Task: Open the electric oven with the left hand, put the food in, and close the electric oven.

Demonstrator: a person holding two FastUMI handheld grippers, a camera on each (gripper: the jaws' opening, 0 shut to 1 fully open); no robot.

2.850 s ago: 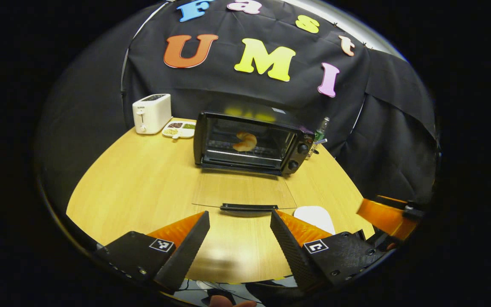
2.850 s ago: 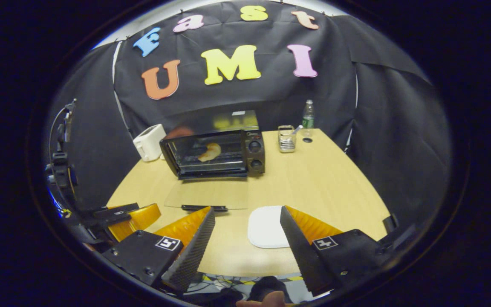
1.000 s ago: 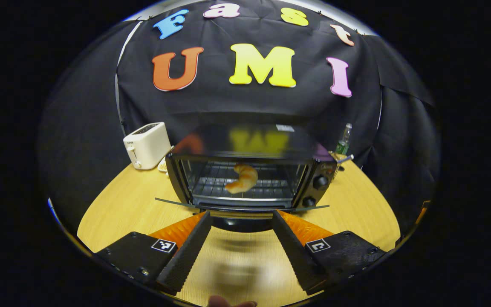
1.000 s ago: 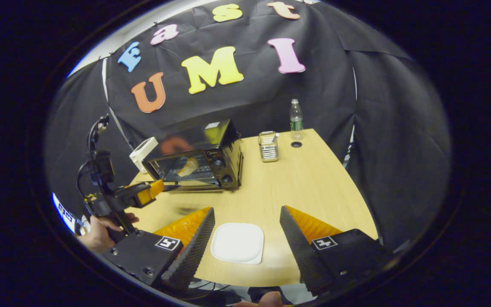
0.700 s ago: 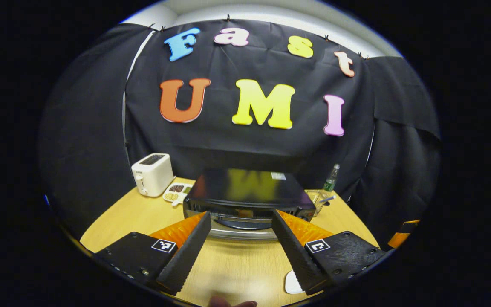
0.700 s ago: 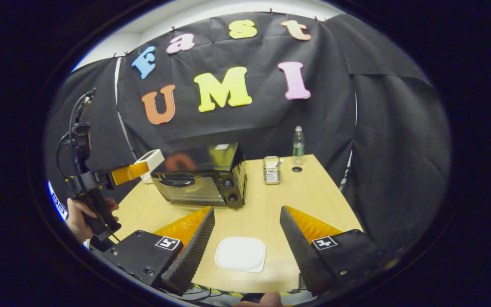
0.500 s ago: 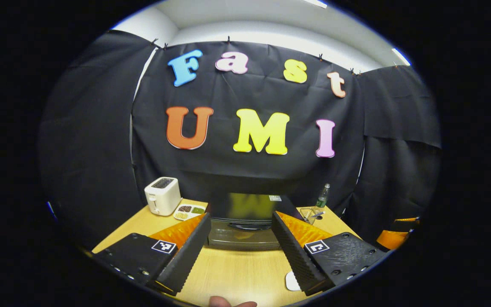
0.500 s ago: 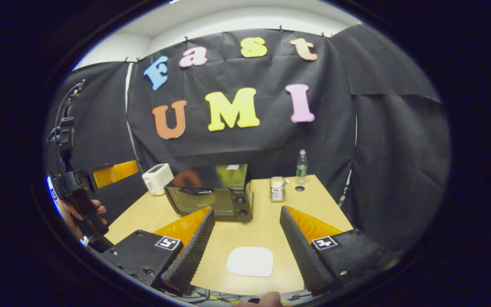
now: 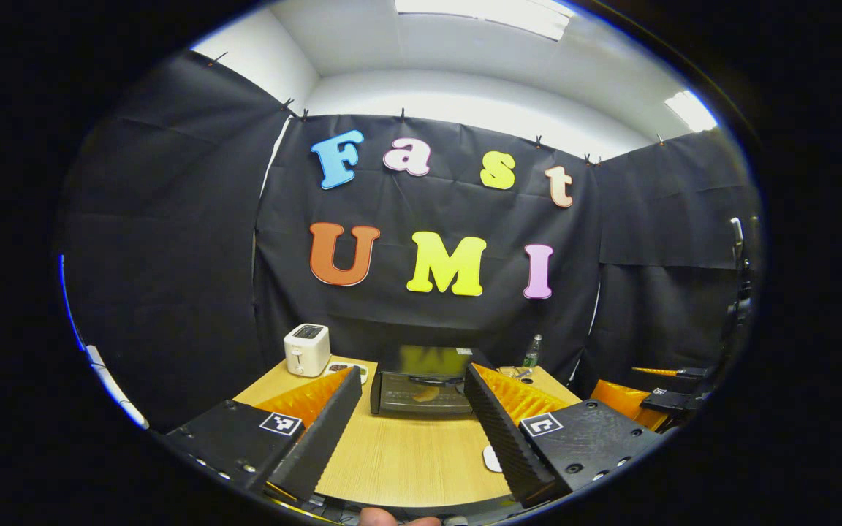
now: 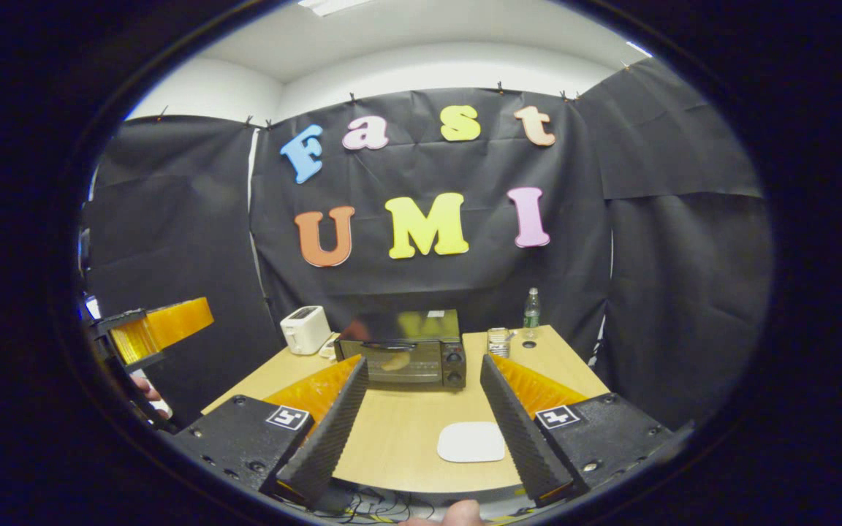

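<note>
Table (image 10: 421, 446): light wood, lower centre of both views, carrying everything below.

Electric oven (image 10: 400, 356): black, at the table's far edge, centre frame. Door stands upright against the body, handle along its top. Judged closed; the step in hand reads as the final withdrawal. To do it well: draw both tools straight off toward the near edge, clear of the door handle, and confirm the door sits flush rather than ajar.

Toaster (image 10: 305, 328): white, left of the oven, apart from it.

Plate (image 10: 471, 442): white, bare, near edge of the table, lower centre of the right gripper view.

Food (image 9: 426, 394): a pale golden piece, dimly visible through the door glass, inside the oven.

Water bottle (image 10: 531, 309): far right corner; a small wire holder (image 10: 498, 341) just beside it.

Left gripper (image 9: 409, 416): jaws spread wide, nothing between them, touching nothing, well back from the oven.

Right gripper (image 10: 424, 416): jaws spread wide, empty, hanging over the near table edge above the plate.
</note>
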